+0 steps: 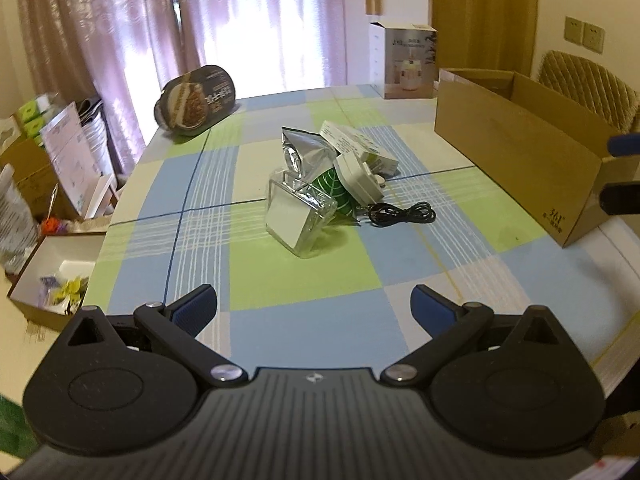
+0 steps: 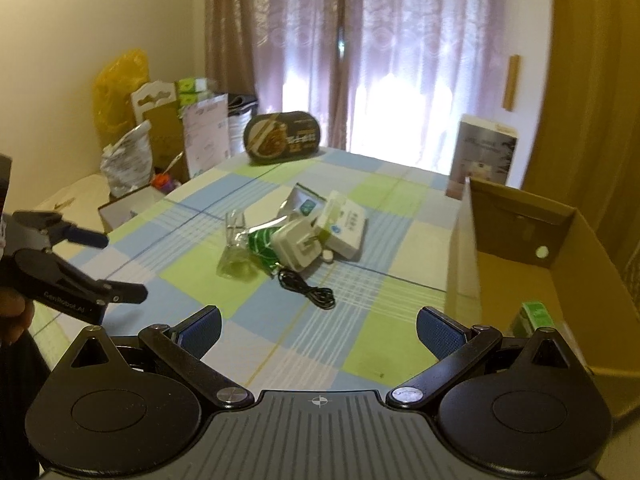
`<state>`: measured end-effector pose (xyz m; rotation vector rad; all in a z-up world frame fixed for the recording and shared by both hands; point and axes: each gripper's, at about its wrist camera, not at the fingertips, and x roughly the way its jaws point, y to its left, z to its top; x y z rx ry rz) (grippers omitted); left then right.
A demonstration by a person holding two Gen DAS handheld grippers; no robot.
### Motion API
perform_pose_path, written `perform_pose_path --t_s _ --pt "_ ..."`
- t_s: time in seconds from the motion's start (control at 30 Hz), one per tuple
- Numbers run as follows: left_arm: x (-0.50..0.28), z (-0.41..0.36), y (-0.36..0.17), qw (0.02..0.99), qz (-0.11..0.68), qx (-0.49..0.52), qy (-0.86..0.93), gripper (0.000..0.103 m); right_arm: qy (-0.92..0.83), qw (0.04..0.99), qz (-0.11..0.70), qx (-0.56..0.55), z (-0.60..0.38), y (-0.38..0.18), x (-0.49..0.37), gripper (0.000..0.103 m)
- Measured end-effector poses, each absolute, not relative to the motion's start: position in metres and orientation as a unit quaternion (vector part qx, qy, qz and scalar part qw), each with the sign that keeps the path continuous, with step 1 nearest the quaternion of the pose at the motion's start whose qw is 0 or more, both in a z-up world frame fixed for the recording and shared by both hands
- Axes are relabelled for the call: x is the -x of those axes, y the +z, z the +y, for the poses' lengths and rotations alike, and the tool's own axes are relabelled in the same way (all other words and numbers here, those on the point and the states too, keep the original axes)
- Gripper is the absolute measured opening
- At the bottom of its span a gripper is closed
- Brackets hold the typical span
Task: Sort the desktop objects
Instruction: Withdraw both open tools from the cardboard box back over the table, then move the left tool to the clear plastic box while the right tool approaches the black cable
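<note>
A pile lies mid-table: a clear plastic box [image 1: 298,216] [image 2: 236,254], a silver foil pouch [image 1: 306,152], a green leaf-print packet [image 1: 334,192] [image 2: 262,246], a white charger [image 1: 356,178] [image 2: 296,246], a white and green carton [image 1: 356,142] [image 2: 346,226] and a black cable [image 1: 402,213] [image 2: 310,290]. My left gripper [image 1: 314,306] [image 2: 124,266] is open, short of the pile, nothing between its fingers. My right gripper [image 2: 318,330] [image 1: 622,168] is open too, empty, beside the cardboard box [image 1: 516,152] [image 2: 516,264]. A green and white carton [image 2: 534,316] sits inside that box.
The table wears a checked blue, green and white cloth [image 1: 304,280]. A dark oval food tub [image 1: 196,100] [image 2: 282,138] leans at the far edge; a tall product box [image 1: 406,62] [image 2: 482,156] stands far right. Floor clutter [image 1: 52,184] sits left of the table, a chair [image 1: 588,88] behind the box.
</note>
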<state>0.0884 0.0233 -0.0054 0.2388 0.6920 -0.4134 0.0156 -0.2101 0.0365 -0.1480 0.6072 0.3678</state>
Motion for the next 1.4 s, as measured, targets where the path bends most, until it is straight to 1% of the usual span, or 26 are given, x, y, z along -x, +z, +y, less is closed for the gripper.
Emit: perform_pose_path --t_s 0.17,0.43,0.6,0.63,0.67,0.8,0.97,1.0,1.07,1.23,1.3,1.33,1.4 --pt "-0.109 0.025 -0.014 0.907 0.342 -0.120 -0.214 0.101 0.195 0.928 0.305 0.092 -0.199 0.025 -0.034 0.101" --pt "-0.140 0.020 -0.037 0.897 0.322 -0.185 -0.239 0.101 0.229 0.906 0.321 0.152 -0.180 0.001 -0.077 0.101" --pt "-0.164 0.019 -0.048 0.887 0.330 -0.184 -0.265 0.101 0.265 0.878 0.350 0.190 -0.166 -0.016 -0.109 0.100" --pt "-0.168 0.019 -0.050 0.885 0.332 -0.183 -0.271 0.101 0.270 0.872 0.355 0.203 -0.163 -0.020 -0.115 0.096" --pt "-0.173 0.018 -0.052 0.883 0.331 -0.184 -0.277 0.101 0.275 0.866 0.360 0.213 -0.159 -0.024 -0.121 0.089" --pt "-0.190 0.014 -0.058 0.875 0.320 -0.209 -0.296 0.101 0.290 0.846 0.372 0.247 -0.149 -0.037 -0.143 0.081" --pt "-0.212 0.012 -0.063 0.862 0.313 -0.240 -0.318 0.101 0.314 0.812 0.386 0.304 -0.135 -0.052 -0.167 0.068" --pt "-0.216 0.012 -0.063 0.859 0.312 -0.243 -0.324 0.101 0.317 0.806 0.388 0.316 -0.132 -0.054 -0.171 0.067" --pt "-0.224 0.010 -0.064 0.853 0.309 -0.254 -0.335 0.099 0.317 0.795 0.392 0.337 -0.128 -0.058 -0.180 0.060" --pt "-0.239 0.003 -0.067 0.838 0.301 -0.269 -0.366 0.098 0.330 0.773 0.408 0.357 -0.121 -0.065 -0.199 0.053" --pt "-0.243 0.000 -0.069 0.832 0.298 -0.272 -0.380 0.095 0.331 0.769 0.414 0.356 -0.121 -0.068 -0.205 0.049" --pt "-0.246 -0.001 -0.070 0.830 0.300 -0.271 -0.384 0.093 0.333 0.767 0.418 0.355 -0.120 -0.069 -0.208 0.045" --pt "-0.252 -0.002 -0.072 0.829 0.304 -0.263 -0.389 0.090 0.335 0.763 0.423 0.356 -0.120 -0.071 -0.214 0.043"
